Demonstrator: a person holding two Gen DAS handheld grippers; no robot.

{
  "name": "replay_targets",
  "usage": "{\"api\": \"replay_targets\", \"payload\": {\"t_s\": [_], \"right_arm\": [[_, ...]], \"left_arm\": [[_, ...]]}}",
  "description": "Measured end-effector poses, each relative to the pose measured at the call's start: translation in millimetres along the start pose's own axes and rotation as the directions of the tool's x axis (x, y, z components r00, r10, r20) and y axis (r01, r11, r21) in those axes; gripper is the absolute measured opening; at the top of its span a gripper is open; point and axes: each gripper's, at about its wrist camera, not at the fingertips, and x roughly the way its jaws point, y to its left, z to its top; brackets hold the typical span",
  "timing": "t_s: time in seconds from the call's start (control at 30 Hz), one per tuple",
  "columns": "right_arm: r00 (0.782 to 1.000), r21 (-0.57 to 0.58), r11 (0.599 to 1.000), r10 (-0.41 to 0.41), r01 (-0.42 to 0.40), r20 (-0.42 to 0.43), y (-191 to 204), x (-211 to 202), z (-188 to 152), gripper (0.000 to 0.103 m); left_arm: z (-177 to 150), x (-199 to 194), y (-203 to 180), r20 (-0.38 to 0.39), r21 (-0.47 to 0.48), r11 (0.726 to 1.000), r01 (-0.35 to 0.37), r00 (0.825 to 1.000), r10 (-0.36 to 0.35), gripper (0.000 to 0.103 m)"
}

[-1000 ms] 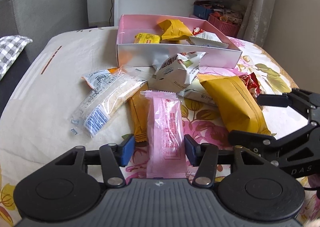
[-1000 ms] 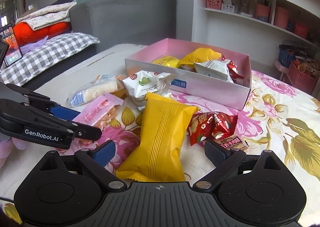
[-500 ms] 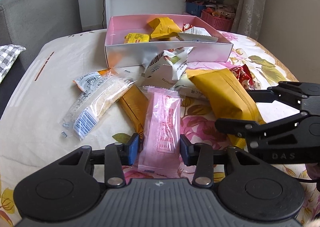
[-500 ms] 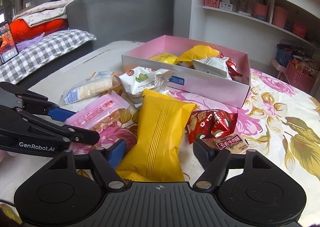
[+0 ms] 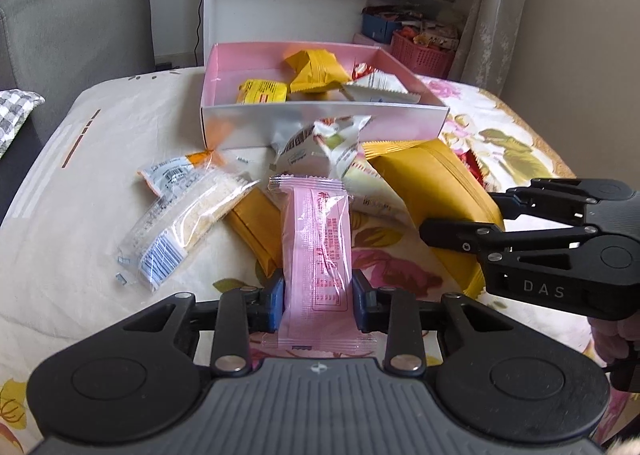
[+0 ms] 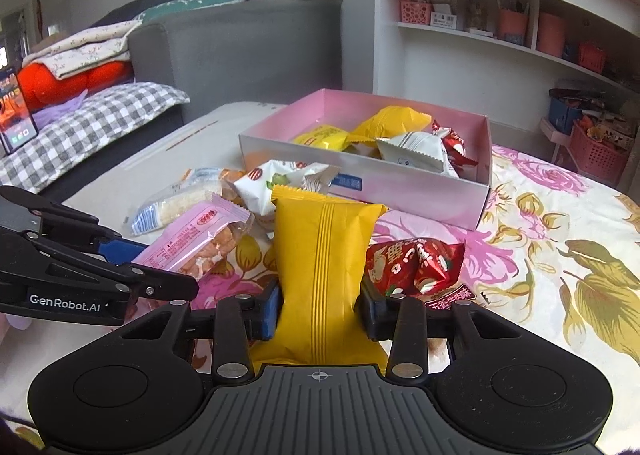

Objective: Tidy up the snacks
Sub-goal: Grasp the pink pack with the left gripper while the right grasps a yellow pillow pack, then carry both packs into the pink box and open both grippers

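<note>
Floral bedspread (image 6: 560,239), pink box (image 6: 400,187), snack packets (image 5: 180,215)

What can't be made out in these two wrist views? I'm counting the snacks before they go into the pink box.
- Left wrist view: the darker orange packet is mostly hidden under the pink packet held by the left gripper.
- Right wrist view: the printed packet is covered by the red packet.
- Both views: the pink box floor is hidden by its near wall.
- Packet print is too small to read.

Black hand-held gripper (image 5: 318,301); blue pads (image 5: 276,305); silver screws.
</note>
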Motion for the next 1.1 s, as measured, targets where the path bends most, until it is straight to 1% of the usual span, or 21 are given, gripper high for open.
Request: {"api": "replay_targets", "payload": {"t_s": [0.1,0.27,0.5,0.67,0.8,0.97,1.1], "right_arm": [[1.000,0.017,1.000,0.014,-0.014,0.006,-2.0,-4.2,3.9,0.038],[0.999,0.019,1.000,0.023,-0.024,0.034,-1.4,-12.1,10.3,0.038],[0.998,0.059,0.998,0.026,-0.029,0.064,-5.2,-18.4,21.3,0.038],[0.995,0.088,0.996,0.019,-0.028,0.099,-10.6,-22.5,34.0,0.038],[0.994,0.130,0.991,0.008,-0.022,0.109,-15.7,-17.3,45.1,0.038],[0.995,0.183,0.983,-0.005,-0.014,0.104,-22.7,-1.4,61.3,0.038],[0.994,0.238,0.971,-0.004,-0.022,0.107,-30.6,11.0,75.5,0.038]], "left_arm": [[4.3,-2.9,2.4,0.006,-0.022,0.999,0.024,1.000,-0.024,0.030],[11.9,-8.8,4.0,0.032,-0.041,0.998,0.037,0.999,-0.035,0.030],[21.3,-16.4,8.1,0.057,-0.076,0.995,0.060,0.997,-0.056,0.030],[34.2,-20.8,9.9,0.089,-0.101,0.992,0.074,0.994,-0.065,0.030],[47.7,-17.7,12.4,0.108,-0.124,0.990,0.072,0.992,-0.058,0.030],[63.8,-6.8,18.5,0.099,-0.172,0.983,0.063,0.994,-0.047,0.030],[75.1,2.8,22.1,0.102,-0.207,0.977,0.053,0.994,-0.032,0.030]]}}
